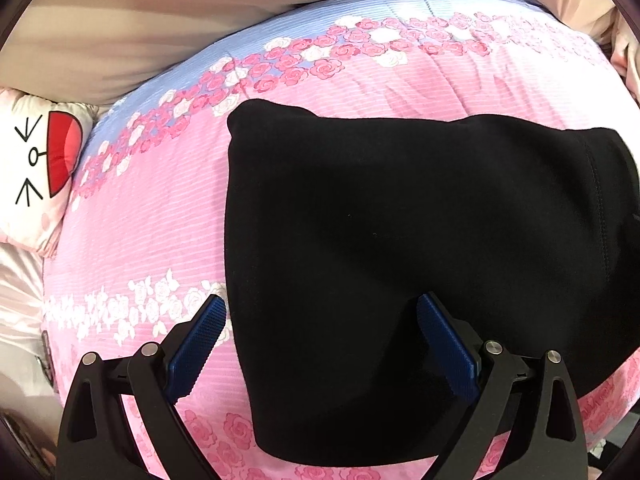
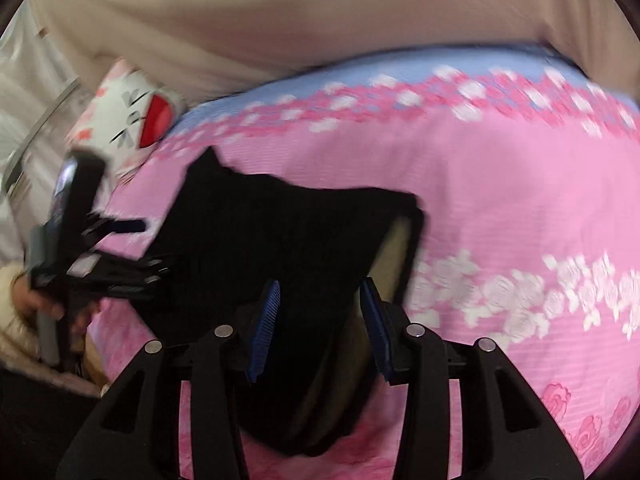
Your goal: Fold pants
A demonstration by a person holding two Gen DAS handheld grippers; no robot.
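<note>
Bed quilt [image 1: 168,208], pink with rose bands, fills both views and is our folding base; soft, so it gives under the cloth. Black pants [image 1: 400,240] lie on it as a compact folded block, centre-right of the left wrist frame, edges roughly squared, so we judge the fold nearly done. In the right wrist frame the pants [image 2: 280,232] sit centre-left with one corner raised at mid-frame, pale lining showing. Cartoon pillow [image 1: 36,160] sits at the left edge, off the work area. Left tool [image 1: 322,312] is spread wide, straddling the block's near-left edge, holding nothing. Right tool [image 2: 320,300] is partly spread around a cloth fold; blur, so we cannot tell if it pinches.
</note>
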